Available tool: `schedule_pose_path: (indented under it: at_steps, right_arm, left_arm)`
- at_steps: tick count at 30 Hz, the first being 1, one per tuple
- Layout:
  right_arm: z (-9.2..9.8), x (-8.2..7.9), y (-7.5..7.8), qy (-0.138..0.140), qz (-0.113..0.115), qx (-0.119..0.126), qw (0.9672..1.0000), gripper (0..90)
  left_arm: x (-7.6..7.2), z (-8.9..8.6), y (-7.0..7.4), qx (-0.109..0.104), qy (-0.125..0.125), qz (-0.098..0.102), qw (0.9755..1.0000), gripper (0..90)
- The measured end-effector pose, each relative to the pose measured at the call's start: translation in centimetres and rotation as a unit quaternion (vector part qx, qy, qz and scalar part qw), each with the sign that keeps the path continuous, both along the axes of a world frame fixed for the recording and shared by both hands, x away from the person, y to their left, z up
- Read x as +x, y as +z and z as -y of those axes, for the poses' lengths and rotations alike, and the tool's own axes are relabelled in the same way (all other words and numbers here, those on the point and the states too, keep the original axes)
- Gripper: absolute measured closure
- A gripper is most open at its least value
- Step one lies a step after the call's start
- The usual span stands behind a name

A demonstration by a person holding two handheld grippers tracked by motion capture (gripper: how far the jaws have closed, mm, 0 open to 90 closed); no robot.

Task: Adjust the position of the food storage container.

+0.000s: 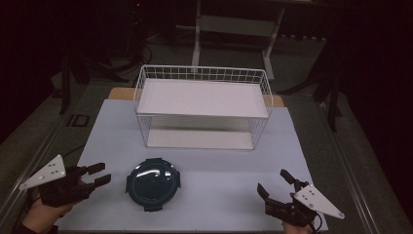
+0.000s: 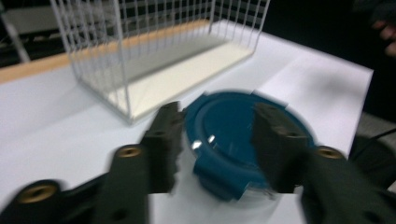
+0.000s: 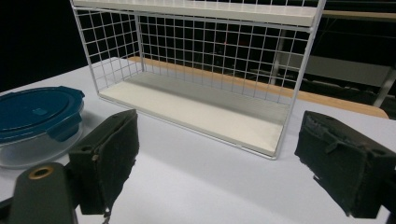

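A round clear container with a dark blue clip lid (image 1: 153, 183) sits on the white table top in front of the rack. My left gripper (image 1: 104, 173) lies just left of it, pointing at it, jaws apart and holding nothing. In the left gripper view the container (image 2: 233, 135) lies just beyond the two black fingers, and my left gripper (image 2: 218, 112) is blurred. My right gripper (image 1: 275, 184) rests open near the front right corner of the table. In the right gripper view its jaws (image 3: 222, 126) stand wide and the container (image 3: 35, 116) is at the far left.
A white wire rack (image 1: 202, 97) with a top shelf and a bottom shelf stands at the middle back of the table (image 1: 219, 165). The rack (image 3: 210, 56) faces my right gripper. A wooden table edge (image 1: 119, 92) runs behind it. Dark floor and furniture legs lie beyond.
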State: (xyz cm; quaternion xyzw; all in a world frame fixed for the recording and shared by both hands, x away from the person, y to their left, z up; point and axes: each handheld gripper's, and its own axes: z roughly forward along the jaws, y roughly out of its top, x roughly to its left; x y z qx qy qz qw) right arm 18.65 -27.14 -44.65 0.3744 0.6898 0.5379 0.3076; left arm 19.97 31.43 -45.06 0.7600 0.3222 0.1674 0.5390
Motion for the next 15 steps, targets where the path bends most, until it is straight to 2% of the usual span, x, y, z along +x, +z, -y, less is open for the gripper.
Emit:
schedule_pose_path:
  at_steps: [1, 3, 6, 7, 8, 9, 10, 12, 15]
  right_arm:
    - [0.0, 0.0, 0.0, 0.000, 0.000, 0.000, 1.0000, 13.0]
    - [0.0, 0.0, 0.0, 0.001, 0.000, 0.000, 1.0000, 13.0]
    - [0.0, 0.1, 0.0, 0.001, -0.004, 0.002, 1.0000, 13.0]
    - [0.0, 0.1, 0.0, 0.001, -0.004, 0.002, 1.0000, 13.0]
    - [0.0, 0.1, -0.1, 0.001, -0.004, 0.002, 1.0000, 13.0]
    - [0.0, 0.1, -0.1, 0.002, -0.005, 0.002, 1.0000, 13.0]
    - [-0.1, 0.1, -0.1, 0.004, -0.005, 0.001, 1.0000, 13.0]
    - [-0.1, 0.1, -0.1, 0.005, -0.006, 0.002, 1.0000, 13.0]
    - [0.0, 0.2, -0.1, 0.005, -0.007, 0.003, 1.0000, 13.0]
  left_arm:
    - [0.2, -0.1, -0.5, 0.008, -0.004, -0.015, 0.9999, 62.3]
    - [0.4, 0.0, -1.1, 0.026, -0.006, -0.028, 0.9993, 72.4]
    - [0.7, 0.4, -2.1, 0.059, -0.006, -0.048, 0.9971, 87.0]
    - [0.7, 0.4, -2.1, 0.059, -0.006, -0.048, 0.9971, 89.2]
    - [0.8, 0.6, -2.5, 0.071, -0.004, -0.053, 0.9960, 89.2]
    - [1.0, 0.7, -2.9, 0.073, -0.008, -0.064, 0.9953, 89.5]
    - [1.2, 0.9, -3.5, 0.085, -0.008, -0.076, 0.9935, 89.6]
    - [1.4, 1.1, -4.3, 0.091, -0.013, -0.094, 0.9914, 89.7]
    - [1.6, 1.5, -5.1, 0.096, -0.022, -0.107, 0.9893, 89.7]
